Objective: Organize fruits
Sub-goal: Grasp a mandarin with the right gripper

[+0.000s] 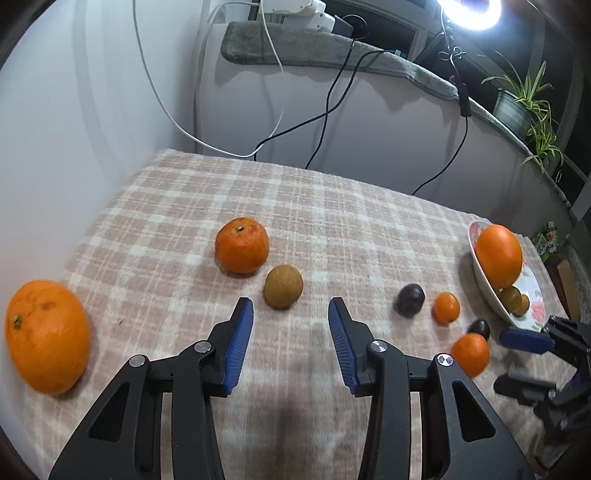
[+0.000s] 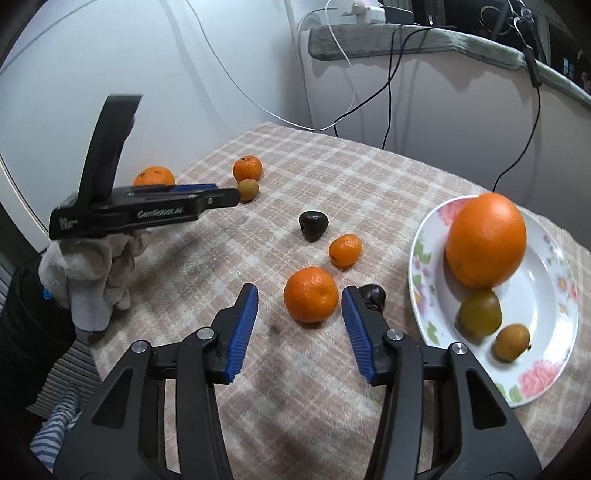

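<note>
Meanwhile, the right gripper [image 2: 300, 306], jaws parted and empty, hovers with a mandarin [image 2: 311, 295] straight ahead between its fingertips, the flowered plate [image 2: 554, 354] lying close to its right, as the open left gripper [image 1: 291, 314] faces a brown fruit [image 1: 283, 287].

A pink and cream checked cloth [image 1: 295, 206] covers the table. Behind it stands a white cabinet [image 1: 369, 140] topped with a grey mat [image 1: 332, 51]. White cables [image 1: 273, 74] and black cables [image 1: 332, 96] hang down its front. A ring lamp [image 1: 472, 11] glares at the upper right, and a potted plant [image 1: 517, 103] sits on the ledge beneath it. A pale wall [image 1: 92, 92] rises at the left.
</note>
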A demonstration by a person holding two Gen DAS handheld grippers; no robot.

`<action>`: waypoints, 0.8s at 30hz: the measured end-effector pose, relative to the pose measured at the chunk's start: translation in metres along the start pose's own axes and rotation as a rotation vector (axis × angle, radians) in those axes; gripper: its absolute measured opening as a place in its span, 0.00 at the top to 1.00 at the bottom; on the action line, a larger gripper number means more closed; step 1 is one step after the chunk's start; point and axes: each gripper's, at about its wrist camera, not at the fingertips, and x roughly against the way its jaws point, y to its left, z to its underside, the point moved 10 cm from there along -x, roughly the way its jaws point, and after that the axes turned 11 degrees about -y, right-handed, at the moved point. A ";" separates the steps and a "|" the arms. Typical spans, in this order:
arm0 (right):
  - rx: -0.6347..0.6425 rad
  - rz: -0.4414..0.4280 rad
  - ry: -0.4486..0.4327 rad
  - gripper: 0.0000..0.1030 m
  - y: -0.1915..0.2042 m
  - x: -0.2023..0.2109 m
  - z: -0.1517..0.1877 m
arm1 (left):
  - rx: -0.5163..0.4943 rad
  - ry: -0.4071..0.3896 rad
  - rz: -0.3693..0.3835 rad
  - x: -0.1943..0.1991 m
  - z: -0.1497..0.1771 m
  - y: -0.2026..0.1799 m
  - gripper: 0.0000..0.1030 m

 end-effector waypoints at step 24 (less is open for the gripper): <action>0.058 0.049 0.054 0.63 -0.004 -0.028 0.004 | 0.015 0.042 -0.006 -0.031 -0.001 0.002 0.77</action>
